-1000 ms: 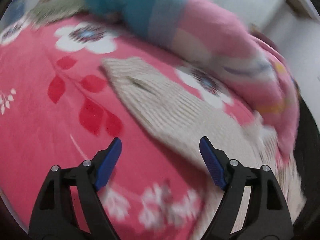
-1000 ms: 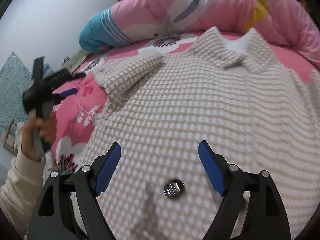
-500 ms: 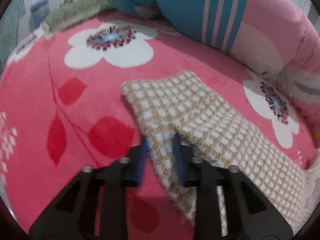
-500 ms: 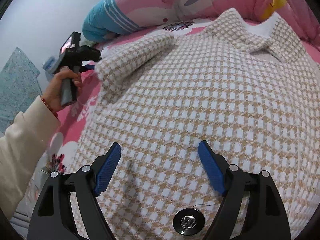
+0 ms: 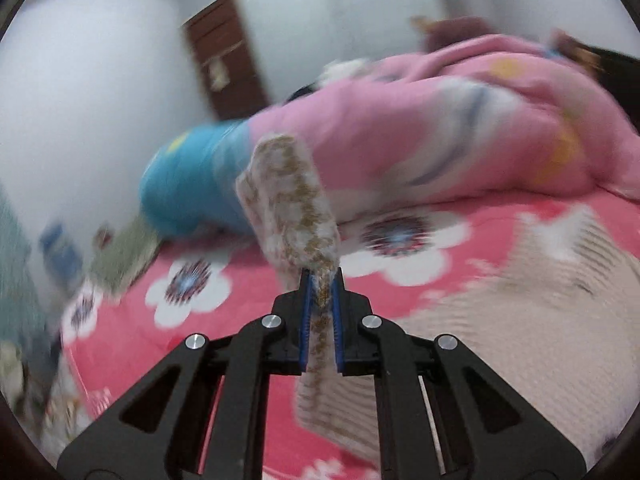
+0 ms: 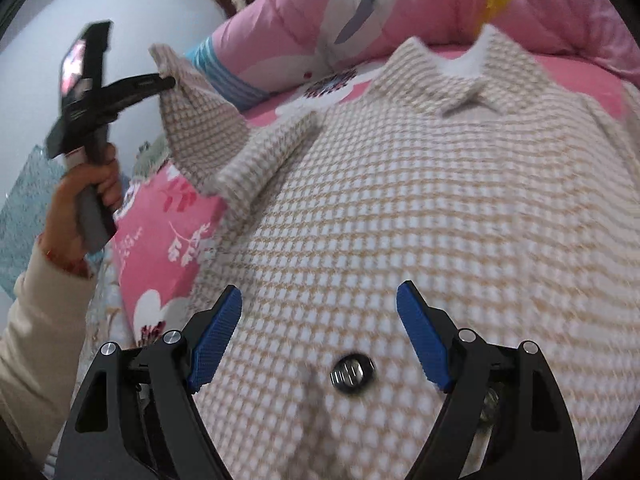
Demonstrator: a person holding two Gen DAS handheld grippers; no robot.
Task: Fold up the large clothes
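Bed (image 6: 160, 240) with pink floral sheet, quilt (image 6: 360, 20) behind; jacket (image 6: 420, 208) lies flat, front up. Sleeve (image 6: 188, 120) now lifted off the sheet, where 0.5 s ago it lay flat. Left gripper (image 5: 320, 300), open 1 s ago, is clamped on the cuff (image 5: 288, 200). Looks ready to fold inward. Right gripper (image 6: 320, 336) wide open, empty, above the hem near a button (image 6: 352, 372).

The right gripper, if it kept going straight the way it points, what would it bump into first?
Most likely the checked coat spread on the bed. The right gripper has open jaws aimed at its front, just past the metal button. Depth is hard to judge.
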